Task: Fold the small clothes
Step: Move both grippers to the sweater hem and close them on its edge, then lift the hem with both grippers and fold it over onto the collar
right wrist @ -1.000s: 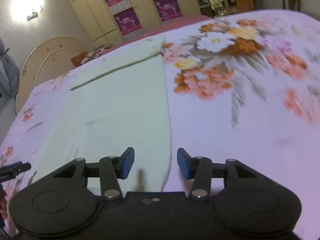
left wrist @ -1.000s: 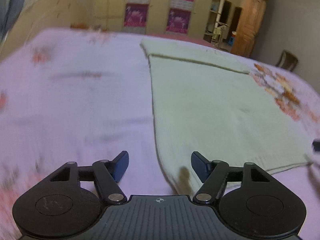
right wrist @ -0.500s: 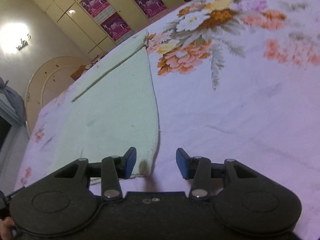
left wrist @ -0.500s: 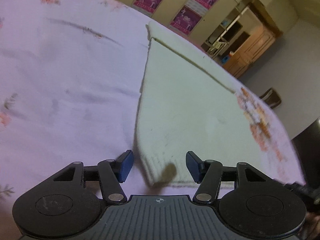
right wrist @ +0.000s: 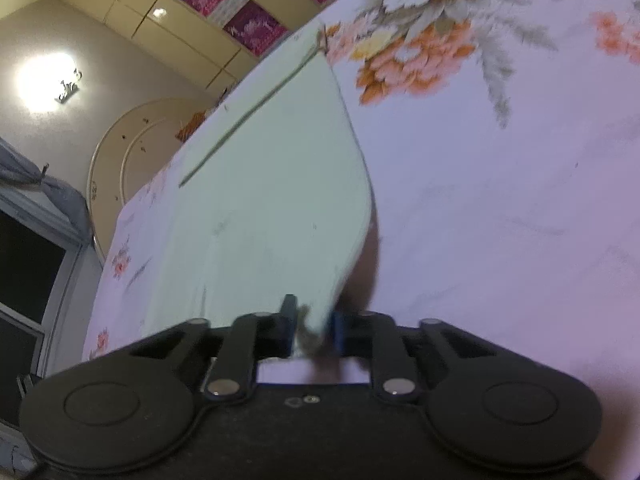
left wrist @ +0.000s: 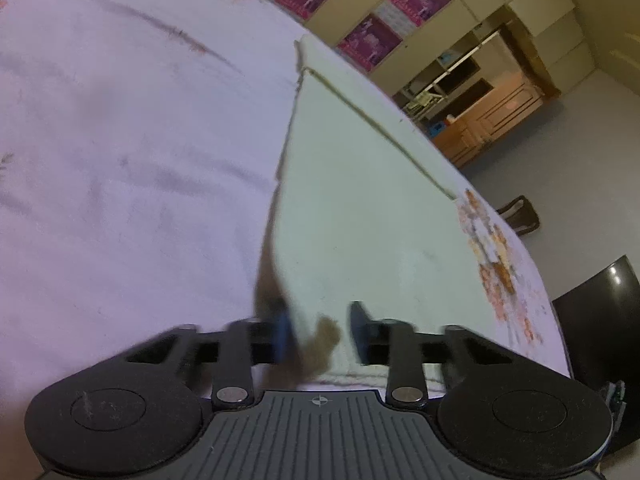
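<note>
A pale green knitted cloth lies spread on a pink floral bedsheet; its far end is folded over. In the left wrist view my left gripper straddles the cloth's near left corner, jaws part open and blurred by motion. In the right wrist view the cloth runs away from me, and my right gripper has its jaws nearly together on the near right corner, which is lifted a little off the sheet.
Cream wardrobes with magenta posters stand beyond the bed. A wooden cabinet and a chair are at the right. A round headboard and a dark window are at the left.
Both grippers dropped low to the cloth's near corners. The right jaws closed onto the right corner and lifted it. The left jaws narrowed around the left corner.
</note>
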Demonstrator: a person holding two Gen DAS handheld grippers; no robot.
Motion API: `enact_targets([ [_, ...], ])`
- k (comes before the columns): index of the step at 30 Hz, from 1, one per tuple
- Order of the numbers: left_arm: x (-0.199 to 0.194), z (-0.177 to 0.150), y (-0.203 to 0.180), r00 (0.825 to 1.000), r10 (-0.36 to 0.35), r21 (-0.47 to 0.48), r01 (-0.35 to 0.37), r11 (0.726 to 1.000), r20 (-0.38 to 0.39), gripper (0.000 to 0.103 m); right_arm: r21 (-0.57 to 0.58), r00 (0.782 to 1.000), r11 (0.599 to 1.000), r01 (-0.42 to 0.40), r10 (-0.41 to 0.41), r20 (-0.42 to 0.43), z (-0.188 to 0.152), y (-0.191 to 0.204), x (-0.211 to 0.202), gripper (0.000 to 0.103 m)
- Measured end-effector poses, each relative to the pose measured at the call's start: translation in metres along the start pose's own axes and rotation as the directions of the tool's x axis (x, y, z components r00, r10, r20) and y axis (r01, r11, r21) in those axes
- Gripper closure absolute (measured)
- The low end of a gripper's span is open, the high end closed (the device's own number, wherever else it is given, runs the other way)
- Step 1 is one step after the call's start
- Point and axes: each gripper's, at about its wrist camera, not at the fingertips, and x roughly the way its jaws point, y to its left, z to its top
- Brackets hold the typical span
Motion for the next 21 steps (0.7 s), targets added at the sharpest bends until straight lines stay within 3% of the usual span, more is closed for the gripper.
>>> enact_targets([
  [3, 0.002, 0.001, 0.0, 1.0, 0.023, 0.005, -0.023, 1.0, -0.001, 0.098, 0.003, 1.0, 1.0, 0.008, -0.008, 0.008, -0.001, 0.001, -0.001, 0.095],
  [7, -0.02, 0.001, -0.006, 0.994, -0.066, -0.004, 0.066, 0.998, 0.085, 0.099, -0.064, 0.999, 0.998, 0.027, -0.024, 0.043, 0.001, 0.017, -0.012, 0.097],
  [10, -0.013, -0.001, -0.002, 0.998, -0.026, -0.007, 0.027, 1.0, 0.063, 0.099, -0.123, 0.996, 0.992, 0.006, 0.006, 0.094, 0.001, 0.032, -0.025, 0.097],
  [12, -0.003, -0.003, 0.005, 1.0, 0.003, -0.041, -0.002, 0.999, 0.031, 0.099, -0.127, 0.996, 0.991, 0.041, -0.031, 0.08, 0.003, 0.029, -0.017, 0.097],
  [14, -0.006, -0.003, 0.002, 0.998, -0.022, -0.052, 0.025, 0.998, 0.057, 0.099, -0.094, 0.996, 0.993, 0.065, -0.059, 0.061, 0.003, 0.024, -0.012, 0.097],
  [21, -0.007, 0.03, -0.02, 0.988, -0.084, -0.055, 0.092, 0.994, 0.131, 0.099, -0.132, 0.99, 0.991, 0.005, 0.014, 0.142, 0.025, 0.047, -0.028, 0.097],
])
